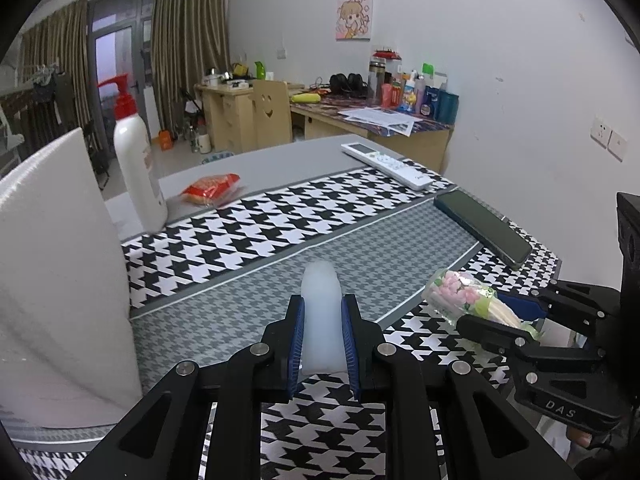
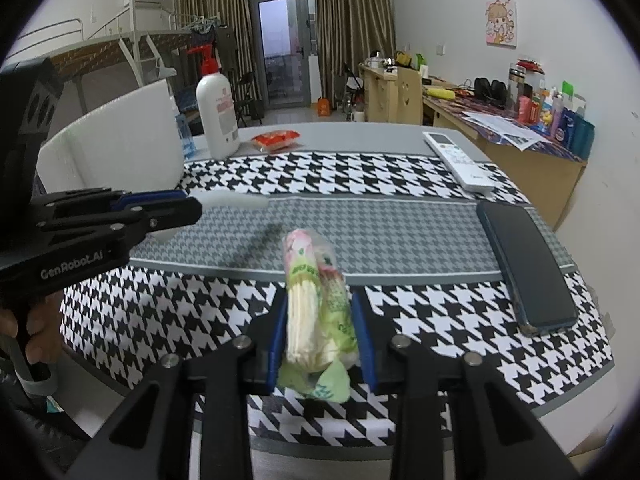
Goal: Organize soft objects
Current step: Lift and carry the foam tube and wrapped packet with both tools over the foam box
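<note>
My left gripper (image 1: 322,316) is shut on a soft white translucent piece (image 1: 322,320) and holds it above the houndstooth mat; from the right wrist view the piece (image 2: 232,200) sticks out of that gripper (image 2: 192,204) as a flat strip. My right gripper (image 2: 320,316) is shut on a clear packet of cotton swabs with green and pink print (image 2: 316,300), held above the mat. It also shows in the left wrist view (image 1: 464,300), with the right gripper (image 1: 516,316) at the right.
A white bin (image 1: 60,272) stands at the left. A lotion pump bottle (image 1: 136,160), a red snack packet (image 1: 212,188), a white remote (image 1: 386,166) and a dark phone (image 1: 484,226) lie on the table (image 1: 280,156). A cluttered desk (image 1: 372,116) stands behind.
</note>
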`<state>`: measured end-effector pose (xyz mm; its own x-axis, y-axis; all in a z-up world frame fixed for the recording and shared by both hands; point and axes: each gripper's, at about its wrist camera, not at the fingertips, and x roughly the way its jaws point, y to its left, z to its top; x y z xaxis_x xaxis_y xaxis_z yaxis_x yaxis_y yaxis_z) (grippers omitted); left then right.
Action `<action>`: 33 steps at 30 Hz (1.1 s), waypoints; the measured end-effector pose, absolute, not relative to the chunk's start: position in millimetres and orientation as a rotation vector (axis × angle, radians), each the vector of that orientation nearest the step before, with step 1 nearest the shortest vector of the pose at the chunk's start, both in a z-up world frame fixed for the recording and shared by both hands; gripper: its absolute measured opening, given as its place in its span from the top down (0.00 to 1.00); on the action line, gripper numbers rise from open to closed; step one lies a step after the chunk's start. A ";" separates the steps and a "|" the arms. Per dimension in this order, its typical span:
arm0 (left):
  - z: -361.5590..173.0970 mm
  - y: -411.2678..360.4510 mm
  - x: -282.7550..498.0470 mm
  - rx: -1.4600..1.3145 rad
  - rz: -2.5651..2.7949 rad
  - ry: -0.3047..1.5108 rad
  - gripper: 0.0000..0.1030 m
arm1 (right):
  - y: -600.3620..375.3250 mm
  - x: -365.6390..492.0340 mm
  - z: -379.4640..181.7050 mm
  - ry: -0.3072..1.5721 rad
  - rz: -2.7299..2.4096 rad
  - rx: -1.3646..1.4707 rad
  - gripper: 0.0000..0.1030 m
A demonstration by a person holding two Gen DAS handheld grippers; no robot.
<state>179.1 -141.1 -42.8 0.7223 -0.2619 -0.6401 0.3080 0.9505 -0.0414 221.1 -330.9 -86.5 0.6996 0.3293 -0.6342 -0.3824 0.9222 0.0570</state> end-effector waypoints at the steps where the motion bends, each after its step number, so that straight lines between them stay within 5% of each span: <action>1: -41.2 -140.1 178.0 0.069 -0.312 0.692 0.81 | -330.8 221.6 -85.3 0.685 0.399 -0.077 0.65; 33: 23.5 -106.1 152.9 0.084 -0.231 0.511 0.81 | -299.1 230.2 -32.9 0.529 0.476 -0.036 0.65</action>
<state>152.9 -106.1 23.5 0.8470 -0.1976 -0.4935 0.2393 0.9707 0.0220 230.2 -299.1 -32.9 0.7576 0.4273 -0.4934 -0.4455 0.8910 0.0876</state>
